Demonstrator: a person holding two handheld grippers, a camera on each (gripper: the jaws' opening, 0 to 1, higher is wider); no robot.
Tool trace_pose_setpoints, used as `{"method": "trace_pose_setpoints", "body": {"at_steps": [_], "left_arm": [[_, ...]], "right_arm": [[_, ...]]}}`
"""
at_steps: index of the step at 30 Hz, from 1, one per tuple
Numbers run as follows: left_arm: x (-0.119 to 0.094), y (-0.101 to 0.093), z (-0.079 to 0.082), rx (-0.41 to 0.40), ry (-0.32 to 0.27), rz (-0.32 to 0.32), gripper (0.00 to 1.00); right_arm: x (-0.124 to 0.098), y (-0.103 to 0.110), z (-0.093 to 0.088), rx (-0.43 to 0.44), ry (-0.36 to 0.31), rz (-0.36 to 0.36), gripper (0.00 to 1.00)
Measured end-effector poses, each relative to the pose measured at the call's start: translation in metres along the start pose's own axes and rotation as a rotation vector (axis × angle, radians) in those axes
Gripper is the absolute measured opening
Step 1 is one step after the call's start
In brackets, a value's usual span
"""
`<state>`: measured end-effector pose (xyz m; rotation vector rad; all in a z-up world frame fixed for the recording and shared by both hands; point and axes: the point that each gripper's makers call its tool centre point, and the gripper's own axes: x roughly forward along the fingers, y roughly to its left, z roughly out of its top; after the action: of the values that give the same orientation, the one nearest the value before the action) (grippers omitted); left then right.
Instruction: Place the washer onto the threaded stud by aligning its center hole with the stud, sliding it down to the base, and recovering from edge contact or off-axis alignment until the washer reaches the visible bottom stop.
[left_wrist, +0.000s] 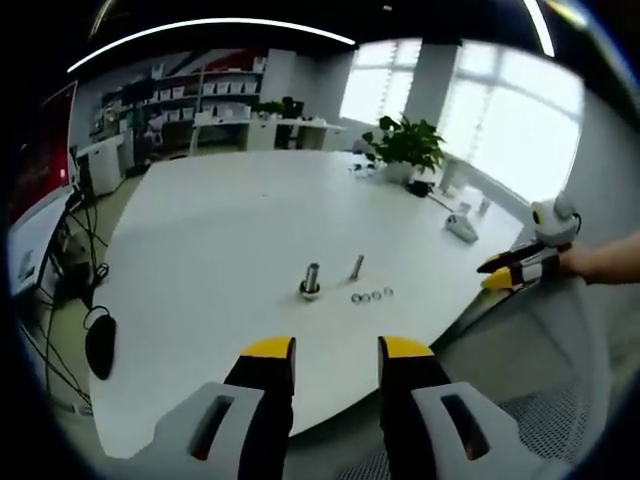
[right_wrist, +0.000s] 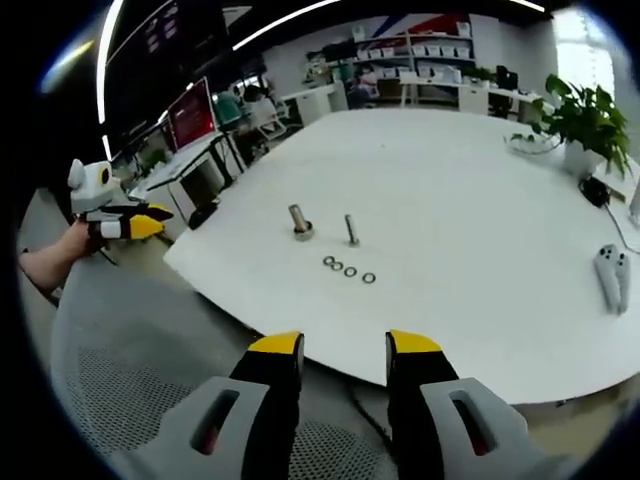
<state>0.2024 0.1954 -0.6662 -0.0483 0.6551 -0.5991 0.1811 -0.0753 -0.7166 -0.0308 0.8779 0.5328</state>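
A large white table (left_wrist: 220, 230) carries two upright studs and a short row of small washers. In the left gripper view the thicker stud (left_wrist: 311, 279) stands on a wider base near the table's near edge, a thinner stud (left_wrist: 357, 266) stands just to its right, and three washers (left_wrist: 371, 296) lie flat in a line just right of the thick stud's base, apart from both studs. The left gripper (left_wrist: 336, 350) hangs off the near edge, its yellow-tipped jaws parted with nothing between them. In the right gripper view the right gripper (right_wrist: 343, 348) sits likewise over the near edge above a mesh chair back (right_wrist: 130, 370), jaws spread and empty; here the washers (right_wrist: 348, 269) lie nearer than the studs. The left gripper also shows at the left of that view, held in a hand (right_wrist: 75, 240). A potted plant (left_wrist: 405, 145) stands at the far side
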Motion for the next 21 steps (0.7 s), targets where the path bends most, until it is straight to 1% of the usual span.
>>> {"method": "trace_pose_setpoints", "body": {"at_steps": [3,6,10,12,16,18,21], "left_arm": [[-0.0012,0.0012,0.0001,-0.002,-0.005,-0.002,0.32],[-0.0027,0.0021,0.0029,-0.022,-0.025,-0.003,0.32],[-0.0017,0.0015,0.0002,-0.021,-0.012,-0.006,0.33],[-0.002,0.0015,0.0006,-0.016,-0.013,-0.007,0.33],[-0.002,0.0021,0.0011,-0.014,-0.015,-0.007,0.33],[-0.0017,0.0031,0.0011,-0.013,-0.013,-0.005,0.33],[-0.0017,0.0038,0.0009,-0.012,-0.012,-0.002,0.33]], "right_arm": [[0.0014,-0.0005,-0.0001,-0.016,0.003,-0.011,0.35],[-0.0007,-0.0045,0.0006,0.007,-0.01,-0.026,0.36],[-0.001,-0.0042,0.0008,-0.003,-0.003,-0.036,0.36],[0.0006,-0.0032,-0.002,-0.018,0.02,-0.033,0.37],[0.0008,-0.0048,-0.0014,-0.028,0.025,-0.036,0.41],[0.0012,-0.0053,0.0009,-0.013,0.022,-0.029,0.42],[0.0029,0.0005,-0.0042,-0.012,0.063,0.002,0.43]]}}
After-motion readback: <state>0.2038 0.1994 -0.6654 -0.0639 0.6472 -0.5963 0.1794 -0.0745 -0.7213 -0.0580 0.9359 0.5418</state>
